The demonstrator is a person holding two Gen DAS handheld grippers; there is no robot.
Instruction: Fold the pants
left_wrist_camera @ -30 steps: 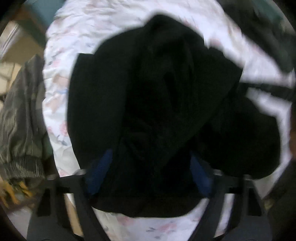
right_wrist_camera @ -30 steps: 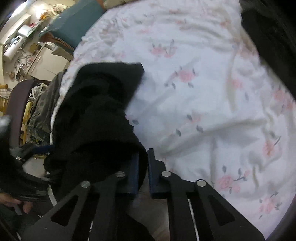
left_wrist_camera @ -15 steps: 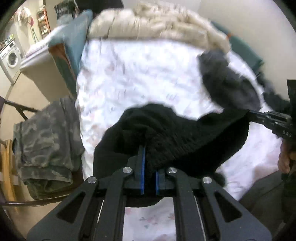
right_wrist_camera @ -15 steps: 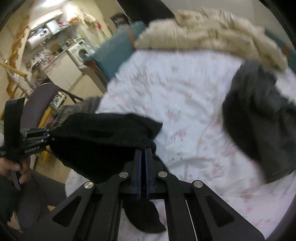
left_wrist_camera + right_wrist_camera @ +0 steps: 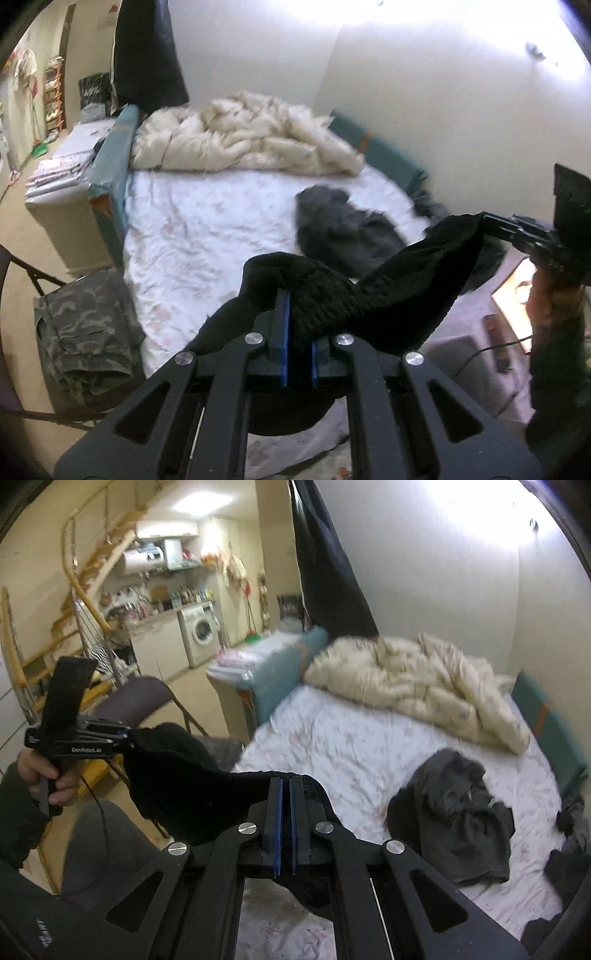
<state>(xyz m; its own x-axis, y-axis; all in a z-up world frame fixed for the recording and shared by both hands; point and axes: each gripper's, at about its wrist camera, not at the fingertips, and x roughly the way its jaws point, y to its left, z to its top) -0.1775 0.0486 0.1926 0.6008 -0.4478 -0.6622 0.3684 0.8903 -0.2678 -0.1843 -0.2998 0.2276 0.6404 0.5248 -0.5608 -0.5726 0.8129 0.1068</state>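
Black knit pants [image 5: 388,288] hang in the air above the bed, stretched between my two grippers. In the left wrist view my left gripper [image 5: 295,314] is shut on one end of the waistband, with cloth bunched over its fingers. The right gripper [image 5: 487,221] pinches the other end at the far right, held by a hand. In the right wrist view my right gripper [image 5: 286,781] is shut on the pants [image 5: 177,775], which run left to the left gripper [image 5: 127,734], also held by a hand. The rest of the pants droops below both grippers, out of sight.
The bed [image 5: 184,240] has a white floral sheet, with a cream duvet [image 5: 251,136] heaped at its head and a grey garment [image 5: 454,805] crumpled on its right half. Camouflage trousers [image 5: 85,325] lie on a folding chair [image 5: 140,701] at the bed's left side.
Both grippers have risen high off the bed, carrying the black pants up. The left jaws, wide a second ago, have shut on the cloth. Both cameras have tilted up toward the room.
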